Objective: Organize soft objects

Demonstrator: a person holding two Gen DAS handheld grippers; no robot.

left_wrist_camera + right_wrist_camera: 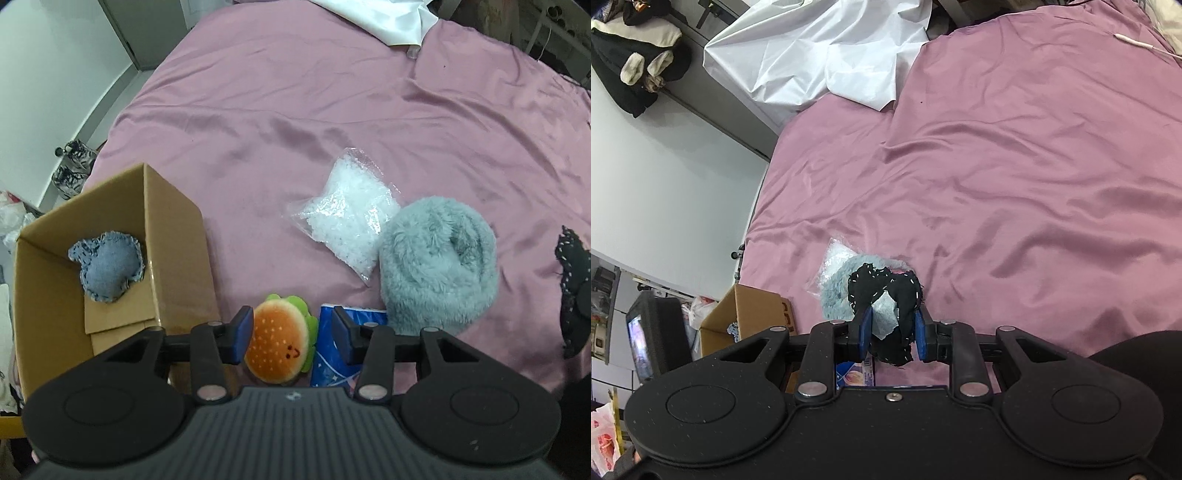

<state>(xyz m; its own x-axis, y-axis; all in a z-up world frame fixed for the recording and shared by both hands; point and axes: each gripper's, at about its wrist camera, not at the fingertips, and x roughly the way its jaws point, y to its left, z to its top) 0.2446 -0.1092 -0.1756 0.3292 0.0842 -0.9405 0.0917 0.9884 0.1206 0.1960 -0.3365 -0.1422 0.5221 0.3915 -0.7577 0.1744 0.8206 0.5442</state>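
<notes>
My left gripper (pixel 293 338) is open above a plush hamburger (pixel 280 341) that lies on the purple bedsheet (pixel 332 110), the toy between its blue pads. A blue denim heart cushion (pixel 109 266) lies inside the cardboard box (pixel 173 243) at the left. A grey fluffy hat (pixel 437 262), a clear bag of white pellets (pixel 351 214) and a blue packet (pixel 332 354) lie on the bed. My right gripper (pixel 892 330) is shut on a black stitched heart cushion (pixel 886 291) and holds it above the bed; it also shows in the left wrist view (pixel 574 291).
A white sheet (pixel 820 55) lies crumpled at the bed's far end. The box (pixel 753 306) stands at the bed's left edge, with a small screen (pixel 642 332), bags and floor clutter beyond it. Dark clothes (pixel 635 55) hang on the wall.
</notes>
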